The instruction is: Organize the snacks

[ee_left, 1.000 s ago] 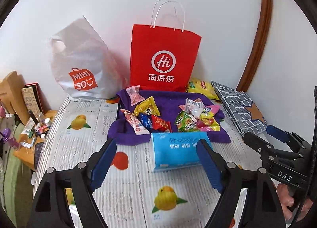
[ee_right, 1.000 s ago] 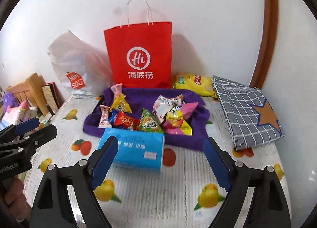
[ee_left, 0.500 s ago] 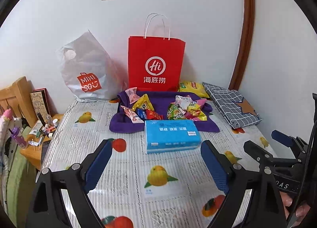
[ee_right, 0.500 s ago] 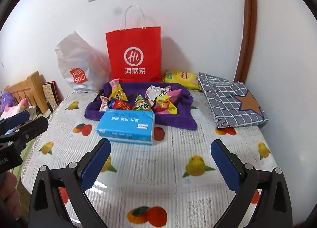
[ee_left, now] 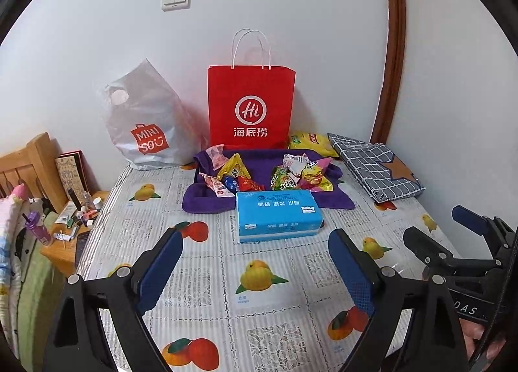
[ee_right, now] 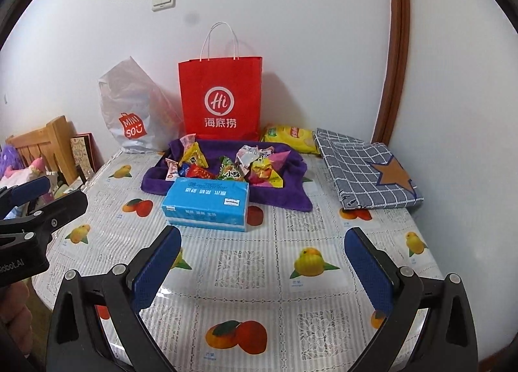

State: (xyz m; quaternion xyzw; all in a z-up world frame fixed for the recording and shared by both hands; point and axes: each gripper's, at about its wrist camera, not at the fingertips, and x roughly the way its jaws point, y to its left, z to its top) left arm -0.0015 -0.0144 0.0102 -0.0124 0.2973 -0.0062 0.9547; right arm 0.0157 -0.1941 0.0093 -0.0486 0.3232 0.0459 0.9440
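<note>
Whereas a second earlier both grippers stood close over the blue rectangular tissue pack, they are now seen drawn back, with more fruit-printed tablecloth showing; the left gripper and right gripper are held wide apart and empty. Small bright foil snack packets are heaped on the purple folded towel, just behind the pack, whose long axis runs crosswise.
</note>
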